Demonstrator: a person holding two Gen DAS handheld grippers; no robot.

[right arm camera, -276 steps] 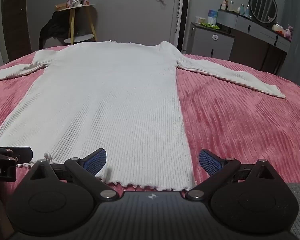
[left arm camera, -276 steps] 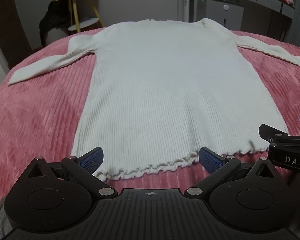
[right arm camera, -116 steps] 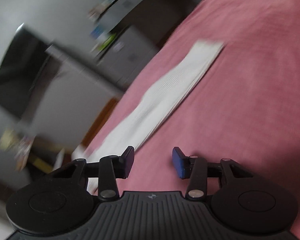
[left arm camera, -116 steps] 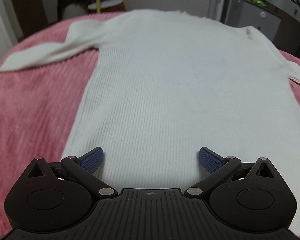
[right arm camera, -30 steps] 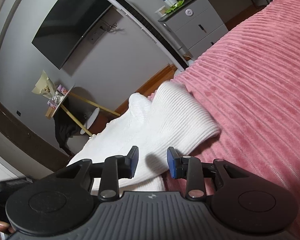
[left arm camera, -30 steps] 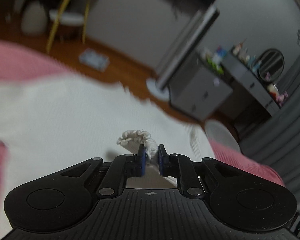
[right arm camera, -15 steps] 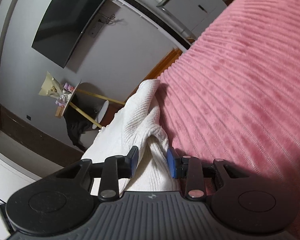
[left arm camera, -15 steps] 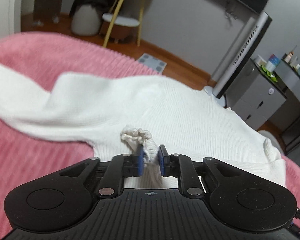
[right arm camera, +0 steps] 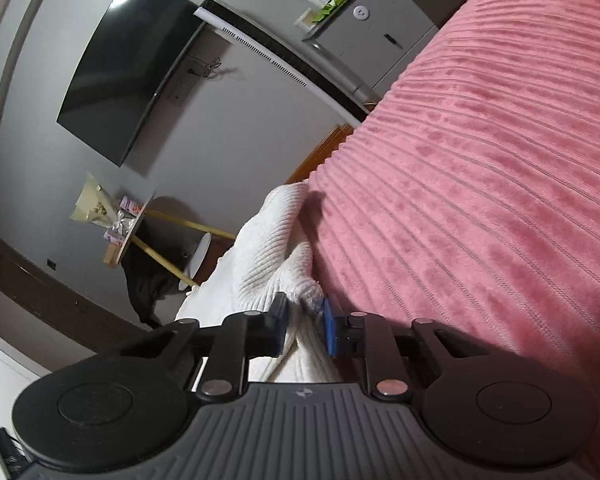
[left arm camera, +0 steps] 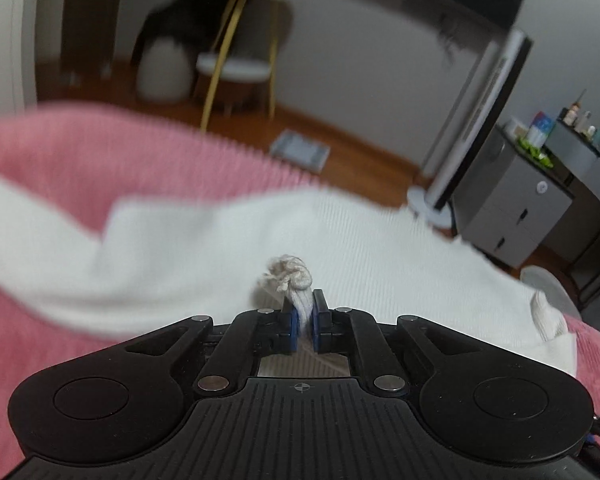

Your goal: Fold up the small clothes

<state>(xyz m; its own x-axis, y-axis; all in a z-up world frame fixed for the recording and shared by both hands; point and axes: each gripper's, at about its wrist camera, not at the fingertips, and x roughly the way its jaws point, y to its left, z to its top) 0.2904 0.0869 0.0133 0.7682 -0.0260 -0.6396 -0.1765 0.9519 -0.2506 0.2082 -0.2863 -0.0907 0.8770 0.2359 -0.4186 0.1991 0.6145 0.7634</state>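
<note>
A white ribbed sweater (left arm camera: 220, 240) lies on a pink ribbed bedspread (left arm camera: 80, 152), one sleeve trailing off to the left. My left gripper (left arm camera: 304, 312) is shut on a bunched, frilled edge (left arm camera: 290, 274) of the sweater, which sticks up above its blue pads. In the right wrist view, a thick fold of the sweater (right arm camera: 268, 240) lies at the edge of the bedspread (right arm camera: 480, 200). My right gripper (right arm camera: 304, 314) has that fold between its jaws, which are closing, and the pads press into the knit.
Beyond the bed's far edge are a wooden floor, a stool with yellow legs (left arm camera: 236, 72), a flat scale (left arm camera: 300, 152), a standing fan (left arm camera: 476, 128) and a grey cabinet (left arm camera: 512, 216). A wall TV (right arm camera: 128, 68) and a small table with a bouquet (right arm camera: 116, 216) are behind.
The left jaws have pinched tighter on the frilled edge, and the hand has shifted over the sweater. The right jaws have narrowed onto the fold of knit.
</note>
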